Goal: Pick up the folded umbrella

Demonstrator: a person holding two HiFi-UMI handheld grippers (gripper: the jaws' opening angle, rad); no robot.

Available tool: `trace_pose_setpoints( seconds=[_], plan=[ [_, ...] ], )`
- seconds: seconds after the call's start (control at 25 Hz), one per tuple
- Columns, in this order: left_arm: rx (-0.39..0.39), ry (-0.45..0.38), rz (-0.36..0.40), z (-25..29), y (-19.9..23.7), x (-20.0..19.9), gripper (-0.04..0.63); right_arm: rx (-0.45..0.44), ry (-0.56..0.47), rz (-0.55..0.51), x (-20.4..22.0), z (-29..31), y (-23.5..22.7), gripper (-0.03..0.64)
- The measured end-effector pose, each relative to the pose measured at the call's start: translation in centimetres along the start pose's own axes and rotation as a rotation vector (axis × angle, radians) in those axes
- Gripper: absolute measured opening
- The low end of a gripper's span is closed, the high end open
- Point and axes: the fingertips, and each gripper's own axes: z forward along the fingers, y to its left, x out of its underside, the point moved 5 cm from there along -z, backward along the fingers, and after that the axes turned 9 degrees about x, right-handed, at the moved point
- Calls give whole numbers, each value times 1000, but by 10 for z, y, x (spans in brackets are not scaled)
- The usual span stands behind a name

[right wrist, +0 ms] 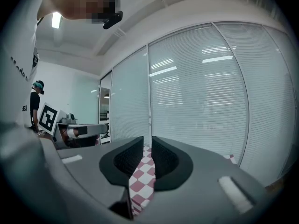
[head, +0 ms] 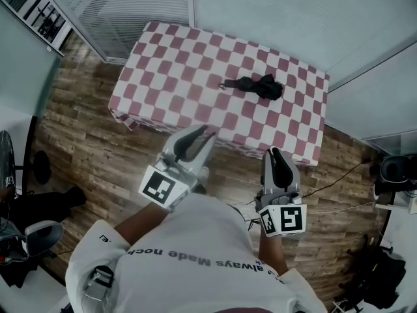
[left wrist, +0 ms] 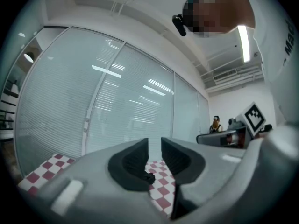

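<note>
The folded black umbrella (head: 257, 85) lies on the right half of a table with a red-and-white checked cloth (head: 169, 70). Both grippers hang over the wooden floor on the near side of the table, well short of the umbrella. My left gripper (head: 207, 134) points at the table's near edge, its jaws almost together with nothing between them. The right gripper (head: 277, 151) is shut and empty. In the left gripper view the umbrella (left wrist: 149, 177) shows small through the slit between the jaws of the left gripper (left wrist: 154, 143). The right gripper view shows only cloth (right wrist: 142, 171) past the right gripper (right wrist: 147, 141).
Glass walls with blinds (head: 273, 12) stand behind the table. Wooden floor (head: 91, 155) surrounds it. Dark gear and a round stand (head: 40, 167) sit at the left; cables and black bags (head: 374, 272) lie at the right. A person (left wrist: 215, 123) stands far off.
</note>
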Motion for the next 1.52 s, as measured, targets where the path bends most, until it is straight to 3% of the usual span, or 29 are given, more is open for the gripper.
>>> trace_pose_setpoints(
  seconds=[0.32, 0.8, 1.12, 1.52],
  plan=[
    [39, 22, 3, 7, 40, 5, 87, 4, 8, 0, -2, 42, 17, 55],
    [58, 35, -31, 39, 61, 10, 87, 23, 27, 7, 1, 71, -6, 55],
    [50, 61, -28, 89, 74, 15, 87, 13, 28, 22, 1, 101, -49, 55],
    [47, 57, -4, 189, 89, 11, 87, 5, 1, 28, -15, 151, -139, 55]
  ],
)
